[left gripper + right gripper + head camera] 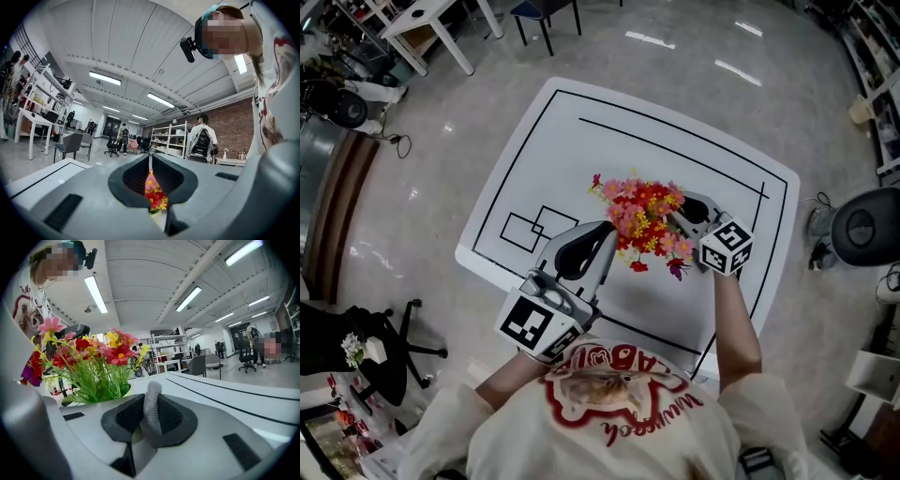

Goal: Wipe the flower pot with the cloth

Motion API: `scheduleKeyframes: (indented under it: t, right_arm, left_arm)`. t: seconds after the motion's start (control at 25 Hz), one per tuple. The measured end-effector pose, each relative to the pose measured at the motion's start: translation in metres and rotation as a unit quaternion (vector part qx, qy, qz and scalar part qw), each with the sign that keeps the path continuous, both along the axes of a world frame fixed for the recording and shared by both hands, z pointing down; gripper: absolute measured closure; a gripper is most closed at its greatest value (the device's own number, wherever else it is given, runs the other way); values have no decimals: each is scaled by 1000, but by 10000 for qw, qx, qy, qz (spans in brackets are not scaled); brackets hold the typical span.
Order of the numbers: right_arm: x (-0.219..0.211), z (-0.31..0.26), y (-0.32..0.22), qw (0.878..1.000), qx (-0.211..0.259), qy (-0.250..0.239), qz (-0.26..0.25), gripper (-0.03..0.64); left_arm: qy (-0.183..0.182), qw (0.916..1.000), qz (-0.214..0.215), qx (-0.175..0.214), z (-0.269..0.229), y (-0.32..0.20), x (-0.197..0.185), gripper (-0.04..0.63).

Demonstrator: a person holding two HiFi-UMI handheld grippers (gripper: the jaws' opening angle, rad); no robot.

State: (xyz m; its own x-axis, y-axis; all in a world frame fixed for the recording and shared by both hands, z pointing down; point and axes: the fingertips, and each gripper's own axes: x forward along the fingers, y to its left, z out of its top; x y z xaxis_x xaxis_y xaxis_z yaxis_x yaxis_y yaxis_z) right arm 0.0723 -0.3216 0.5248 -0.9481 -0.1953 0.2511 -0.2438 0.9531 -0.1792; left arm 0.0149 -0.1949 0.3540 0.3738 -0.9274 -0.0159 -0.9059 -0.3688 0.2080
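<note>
Right tool point(149, 422): jaws are closed on a grey knitted cloth point(152, 401), a folded end of which stands up between the pads. Left tool point(150, 163): jaws are pressed together with nothing held; only a thin slit is left, through which the flowers point(153, 192) are seen beyond.

Flower pot point(158, 218): set near the middle of the white worktop point(581, 141). From the head view it is covered by its red, pink and yellow blossoms; only a pale sliver under the greenery, taken to be the pot, is seen from the left gripper view.

Positions relative to the pot: the left tool is placed just beside it on the person's left, the right tool just beside it on the opposite side, with the cloth end turned toward the foliage. Contact between cloth and pot cannot be confirmed.

Progress (judgement): the cloth is taken up and brought to the pot, so preparation is done. Wiping is judged to be at its start or barely under way. The pot wall remains to be wiped all round, and no cleaned area can be made out.
</note>
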Motion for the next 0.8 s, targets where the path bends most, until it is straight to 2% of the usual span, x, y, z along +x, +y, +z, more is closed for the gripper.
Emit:
scheduleKeyframes:
  t: [0.8]
  right_arm:
    - [17, -2, 14, 9996, 86, 64, 262, 546]
  left_arm:
    - [-60, 9992, 371, 140, -10, 4, 16, 591]
